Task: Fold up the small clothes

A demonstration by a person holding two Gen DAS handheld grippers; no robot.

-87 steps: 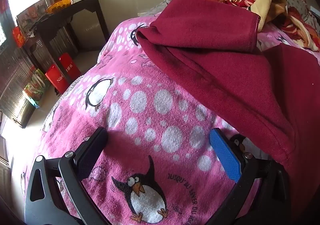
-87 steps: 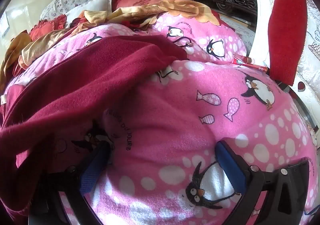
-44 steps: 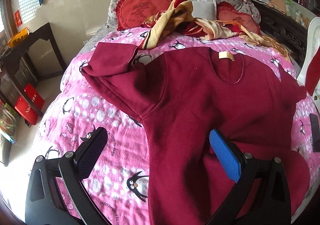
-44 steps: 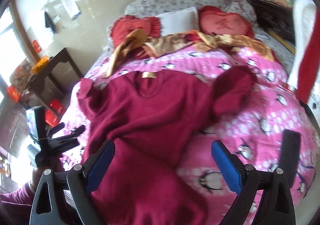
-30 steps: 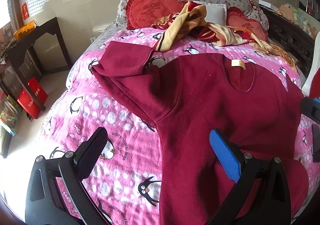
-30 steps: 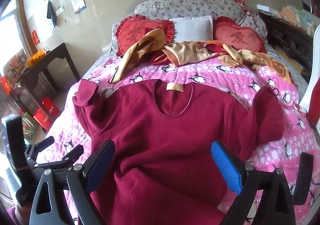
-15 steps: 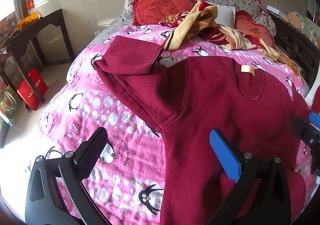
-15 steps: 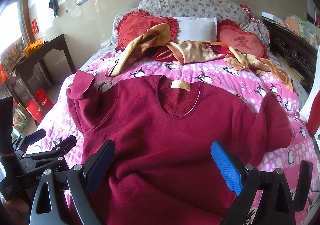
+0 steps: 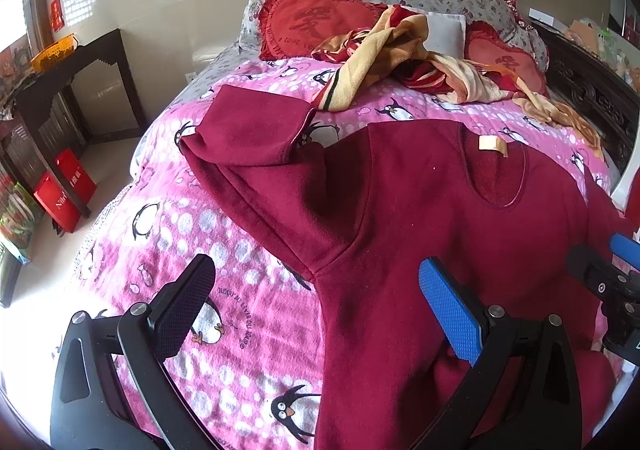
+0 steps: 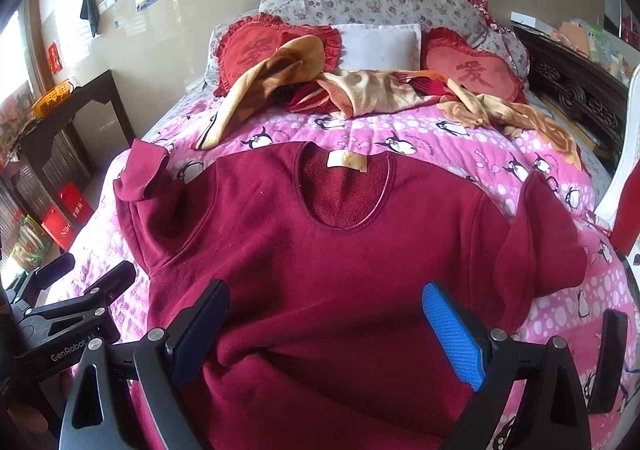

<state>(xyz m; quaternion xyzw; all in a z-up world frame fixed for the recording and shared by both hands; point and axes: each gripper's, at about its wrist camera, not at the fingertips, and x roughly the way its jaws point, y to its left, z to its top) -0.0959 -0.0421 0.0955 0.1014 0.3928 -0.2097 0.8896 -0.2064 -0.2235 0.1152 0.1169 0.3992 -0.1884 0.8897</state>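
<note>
A: We are looking at the maroon sweater (image 10: 320, 270) lying face up across the middle of the right wrist frame, spread on the pink penguin blanket (image 10: 460, 146). Its neckline and tan label (image 10: 346, 161) are sitting just above centre.

B: In the left wrist frame we are seeing the same sweater (image 9: 440, 210) filling the centre and right, with one sleeve (image 9: 256, 130) doubled back on itself toward the upper left.

A: The other sleeve (image 10: 540, 246) is folding over at the right of the right wrist frame. How are the tongs standing?

B: We are holding the left gripper (image 9: 316, 310) with its jaws spread wide at the bottom of its frame, gripping nothing; the black finger is showing against the blanket and the blue one against the sweater's body.

A: The right gripper (image 10: 326, 326) is gaping wide too, holding nothing, both fingers showing against the lower part of the sweater.

B: We are also catching the left gripper (image 10: 76, 298) at the lower left edge of the right wrist frame.

A: At the top of the frame, two red heart cushions (image 10: 256, 50) are resting against the floral pillow (image 10: 360, 2), with a yellow cloth (image 10: 360, 90) draping in front of them.
</note>
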